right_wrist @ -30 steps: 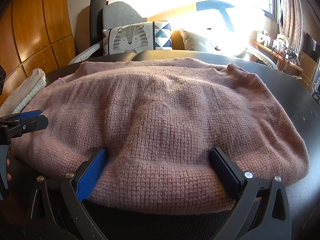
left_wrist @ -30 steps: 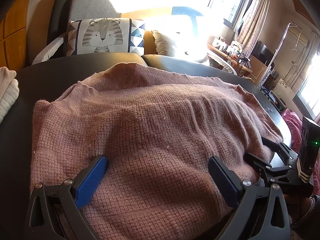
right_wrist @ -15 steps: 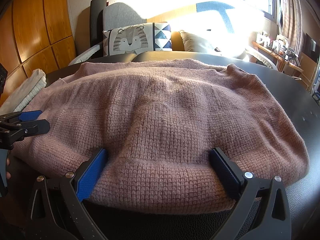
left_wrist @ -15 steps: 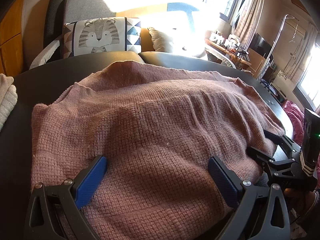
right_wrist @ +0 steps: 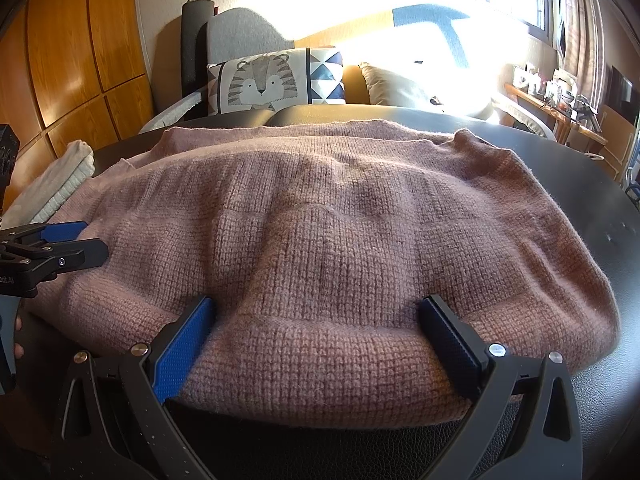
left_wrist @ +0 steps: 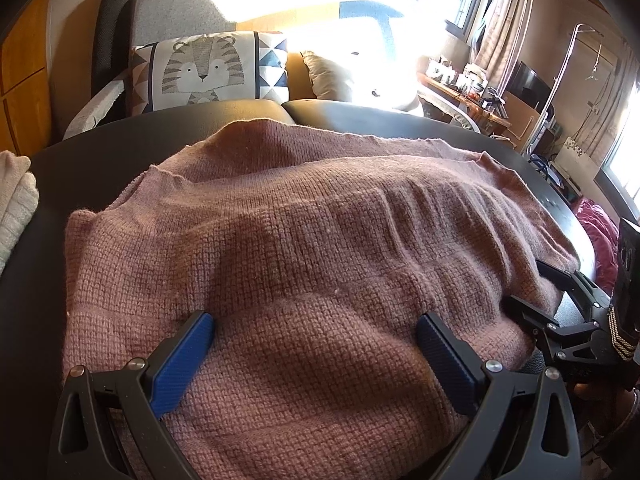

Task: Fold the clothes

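Observation:
A dusty-pink knit sweater [left_wrist: 304,232] [right_wrist: 340,216] lies spread across the black table [left_wrist: 84,160] [right_wrist: 592,200], with a fold line running across its far part. My left gripper [left_wrist: 314,344] is open at the sweater's near left hem, and the knit bulges up between its blue pads. My right gripper [right_wrist: 316,330] is open too, straddling the thick near hem further right. Each gripper shows in the other's view: the right gripper [left_wrist: 560,316] at the sweater's right side, the left gripper [right_wrist: 56,244] at its left side.
A folded white knit [left_wrist: 16,208] [right_wrist: 60,184] rests on the table's left edge. Behind the table stand a grey chair and a tiger cushion [left_wrist: 208,68] [right_wrist: 268,80]. A dark red cloth [left_wrist: 600,232] lies off the table's right side.
Almost nothing differs. The left view sways slightly, and both grippers stay open at the sweater's near hem.

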